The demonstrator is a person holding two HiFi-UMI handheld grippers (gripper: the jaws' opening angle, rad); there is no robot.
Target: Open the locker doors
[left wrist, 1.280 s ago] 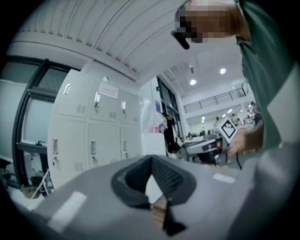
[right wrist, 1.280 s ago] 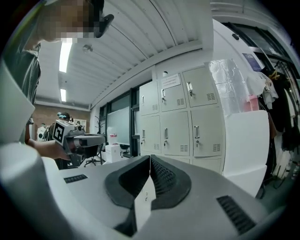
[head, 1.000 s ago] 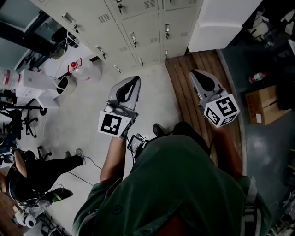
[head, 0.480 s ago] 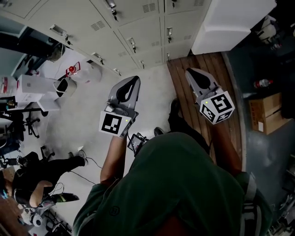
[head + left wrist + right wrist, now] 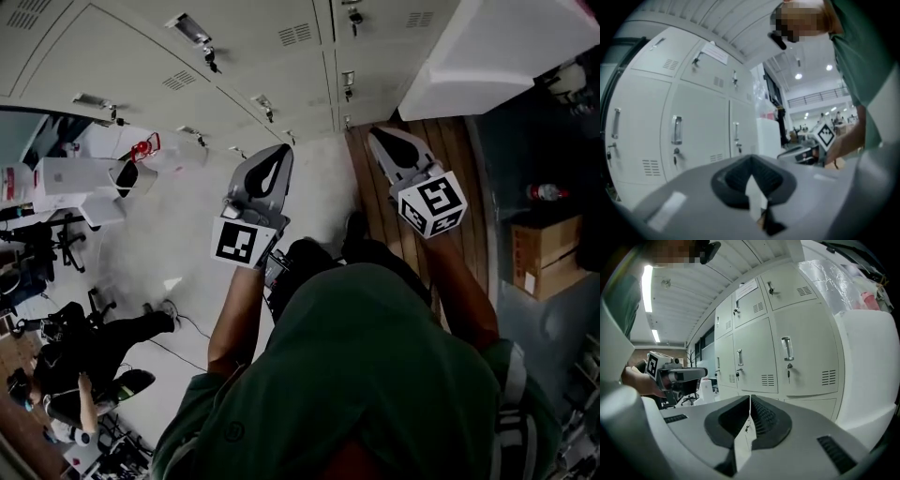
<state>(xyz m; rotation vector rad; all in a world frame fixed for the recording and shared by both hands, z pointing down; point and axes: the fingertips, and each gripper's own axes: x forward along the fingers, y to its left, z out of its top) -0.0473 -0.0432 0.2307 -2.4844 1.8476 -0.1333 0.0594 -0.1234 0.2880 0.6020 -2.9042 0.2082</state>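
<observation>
Locker doors: pale grey sheet-metal panels with small vents, in a bank across the far side of the floor; those ahead look shut and none is touched.
Left tongs: grey moulded two-jaw tool, tips together on nothing, aimed at the bank and well apart from it.
Right tongs: matching grey tool, closed and empty, over the brown wooden plank strip, near the white boxy unit at far right.
Likely target: the door ahead with an upright chrome pull handle and a small key lock below it.
Step in hand: closing in on the bank, I judge.
Doing it well: part the tips before arriving, come in level with the handle, slip one jaw behind its bar, clamp firmly, then pull along the door's swing rather than straight out.
</observation>
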